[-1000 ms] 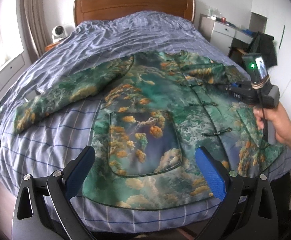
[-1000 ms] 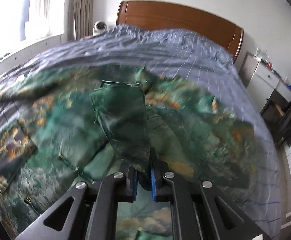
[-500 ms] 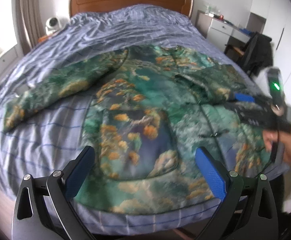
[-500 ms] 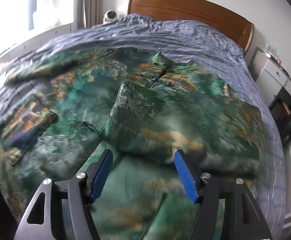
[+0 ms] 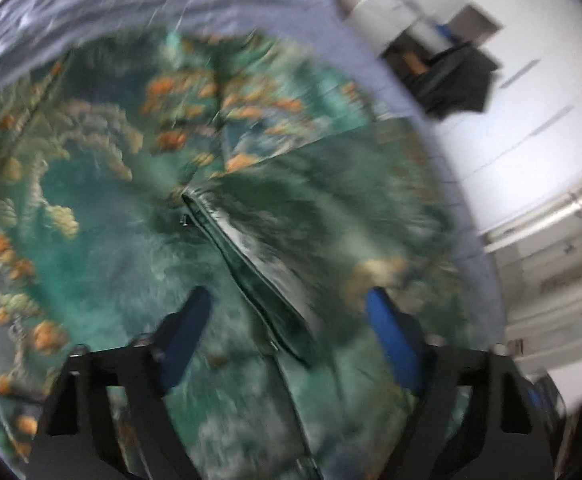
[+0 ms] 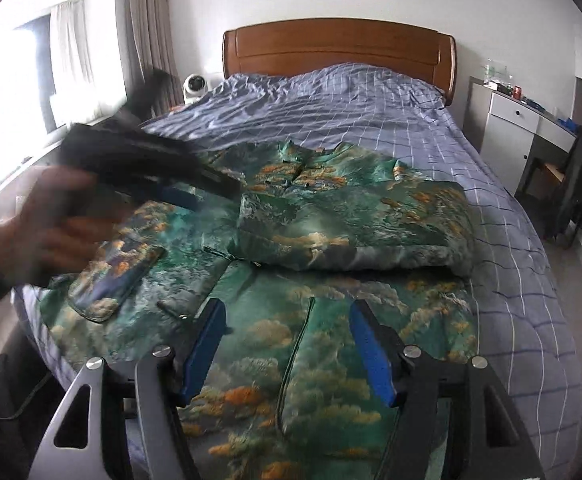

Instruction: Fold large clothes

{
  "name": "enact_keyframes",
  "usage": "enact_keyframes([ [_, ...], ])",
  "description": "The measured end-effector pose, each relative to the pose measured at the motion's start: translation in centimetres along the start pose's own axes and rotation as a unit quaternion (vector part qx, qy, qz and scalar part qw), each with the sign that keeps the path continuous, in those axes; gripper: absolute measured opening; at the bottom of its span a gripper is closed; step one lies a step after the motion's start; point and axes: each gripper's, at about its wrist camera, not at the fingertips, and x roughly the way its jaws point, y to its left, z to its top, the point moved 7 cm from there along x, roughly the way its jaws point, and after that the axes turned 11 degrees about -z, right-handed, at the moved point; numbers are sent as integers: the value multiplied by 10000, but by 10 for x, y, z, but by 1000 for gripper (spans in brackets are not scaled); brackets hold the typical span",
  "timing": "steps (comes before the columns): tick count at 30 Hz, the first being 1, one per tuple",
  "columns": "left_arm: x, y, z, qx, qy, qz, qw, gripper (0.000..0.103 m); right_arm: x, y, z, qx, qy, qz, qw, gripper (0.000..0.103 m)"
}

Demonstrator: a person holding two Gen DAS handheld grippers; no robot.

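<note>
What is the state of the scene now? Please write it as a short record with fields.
garment: green patterned jacket, spread on the bed
right sleeve: folded across the chest
left gripper: open, above the jacket, view blurred
right gripper: open, holding nothing
bedside: white cabinet, small fan

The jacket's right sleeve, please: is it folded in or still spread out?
Folded in: the sleeve lies across the jacket's chest.
</note>
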Motion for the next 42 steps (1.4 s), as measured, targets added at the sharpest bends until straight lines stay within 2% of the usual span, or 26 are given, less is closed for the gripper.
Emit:
enact_keyframes([
  [1,10,4,1,-100,97,29,9999,63,-5,-1,-1,37,-21,29,10000,66],
  [3,22,10,2,-215,245,116,9994,38,-13,-5,-2,79,-68,44,9999,66],
  [4,27,13,3,-268,297,190,9990,31,-16,-8,-4,86,-81,21,9999,66],
  [5,30,16,4,-326,308,236,9987,18,-17,-9,-5,96,-84,-1,9999,66],
  [6,31,18,6,-415,315,237,9984,11,-18,-12,-6,122,-90,-25,9999,66],
  [9,19,13,21,-354,145,183,9991,7,-17,-23,-7,258,-96,-78,9996,66],
  [12,-4,0,49,11,-214,231,9995,6,-15,-38,-1,343,-158,-209,9991,66],
  [16,-21,2,85,171,-627,291,9975,6,0,-67,19,318,-262,-462,9981,66],
  [19,-5,20,93,179,-588,510,9968,8,25,-95,45,242,-324,-681,9969,66],
  [22,13,45,81,219,-348,896,9951,17,68,-124,70,310,-105,-698,9970,66],
  [23,13,49,77,227,-334,903,9951,20,86,-135,77,392,8,-666,9970,66],
  [24,14,50,71,234,-375,762,9961,35,102,-144,83,471,116,-646,9967,66],
  [26,9,48,63,260,-514,598,9965,57,136,-163,95,623,329,-647,9954,66],
  [27,8,48,61,301,-609,611,9958,59,155,-172,101,728,470,-614,9943,66],
  [29,9,48,58,368,-597,738,9948,59,183,-183,112,911,551,-584,9926,66],
  [32,24,53,54,351,-403,900,9945,49,223,-186,127,1085,637,-412,9912,66],
  [34,28,57,52,359,-466,974,9935,50,251,-182,131,1081,768,-309,9907,66],
  [37,29,54,47,508,-575,1102,9909,50,289,-172,117,1003,1207,-293,9872,66],
  [39,31,53,46,566,-590,1170,9898,50,311,-162,98,690,1639,-376,9834,67],
  [42,32,53,47,627,-640,1241,9882,50,313,-161,92,716,1627,-446,9831,67],
])
